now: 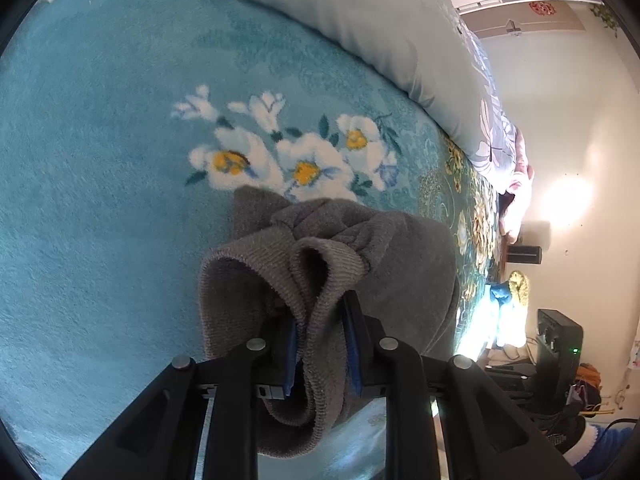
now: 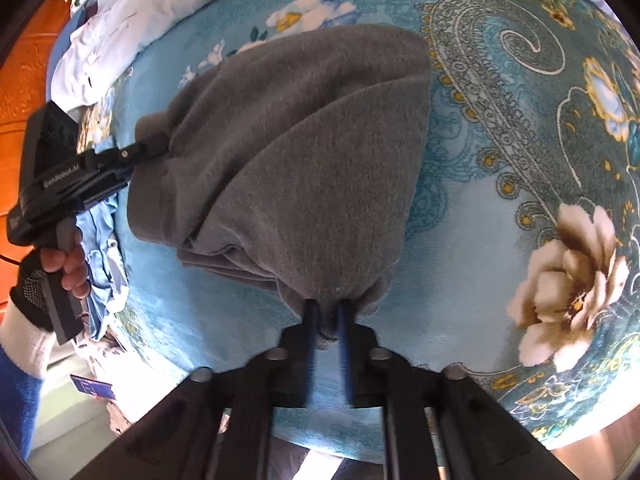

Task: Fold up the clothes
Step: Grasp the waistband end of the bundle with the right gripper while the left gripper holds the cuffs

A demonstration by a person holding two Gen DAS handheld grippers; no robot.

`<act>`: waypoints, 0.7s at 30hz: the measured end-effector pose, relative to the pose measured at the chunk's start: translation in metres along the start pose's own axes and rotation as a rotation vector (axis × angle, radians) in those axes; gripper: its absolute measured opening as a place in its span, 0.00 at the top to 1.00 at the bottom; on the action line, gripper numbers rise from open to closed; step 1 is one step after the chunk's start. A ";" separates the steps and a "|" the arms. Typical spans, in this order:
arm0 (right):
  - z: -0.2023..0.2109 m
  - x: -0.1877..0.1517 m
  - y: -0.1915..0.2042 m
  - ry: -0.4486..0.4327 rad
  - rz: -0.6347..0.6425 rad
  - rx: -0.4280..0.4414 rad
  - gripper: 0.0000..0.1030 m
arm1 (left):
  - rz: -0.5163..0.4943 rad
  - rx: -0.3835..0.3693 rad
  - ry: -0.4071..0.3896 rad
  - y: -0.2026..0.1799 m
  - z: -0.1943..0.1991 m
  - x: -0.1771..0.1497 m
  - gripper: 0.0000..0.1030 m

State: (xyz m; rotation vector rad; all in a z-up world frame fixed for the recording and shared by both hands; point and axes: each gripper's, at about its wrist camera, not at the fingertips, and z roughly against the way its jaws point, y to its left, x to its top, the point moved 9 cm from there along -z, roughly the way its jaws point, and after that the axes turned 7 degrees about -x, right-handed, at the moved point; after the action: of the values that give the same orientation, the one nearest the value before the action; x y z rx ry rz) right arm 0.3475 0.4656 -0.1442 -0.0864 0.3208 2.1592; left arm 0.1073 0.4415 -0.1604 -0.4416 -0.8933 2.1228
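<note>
A grey sweater (image 2: 304, 152) lies half folded on the floral blue blanket (image 2: 500, 240), its ribbed hem pinched in the left claw (image 1: 322, 320) and a bunched edge pinched in the right claw (image 2: 326, 312).

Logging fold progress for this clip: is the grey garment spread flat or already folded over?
Partly folded: the grey garment lies in overlapping layers on the blue blanket, its ribbed hem bunched, not flat.
</note>
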 end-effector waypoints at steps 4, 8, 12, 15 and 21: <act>0.007 -0.008 -0.012 0.015 0.056 -0.050 0.99 | 0.034 -0.020 -0.035 0.004 0.009 0.006 0.78; -0.010 -0.017 -0.037 0.066 -0.004 -0.026 0.99 | 0.026 0.032 0.005 0.015 0.000 0.003 0.77; -0.021 -0.017 -0.038 0.088 0.007 -0.045 0.99 | 0.022 0.060 0.014 0.021 -0.002 0.001 0.71; -0.026 -0.018 -0.039 0.100 0.005 -0.047 0.99 | 0.013 0.059 0.008 0.019 0.004 -0.002 0.70; -0.016 -0.015 -0.040 0.077 0.046 -0.047 0.96 | -0.020 0.076 0.000 0.013 0.018 -0.009 0.70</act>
State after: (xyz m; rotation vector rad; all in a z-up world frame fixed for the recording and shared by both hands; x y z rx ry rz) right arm 0.3877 0.4710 -0.1650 -0.1910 0.3188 2.2128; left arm 0.0965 0.4203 -0.1566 -0.3926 -0.8108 2.1310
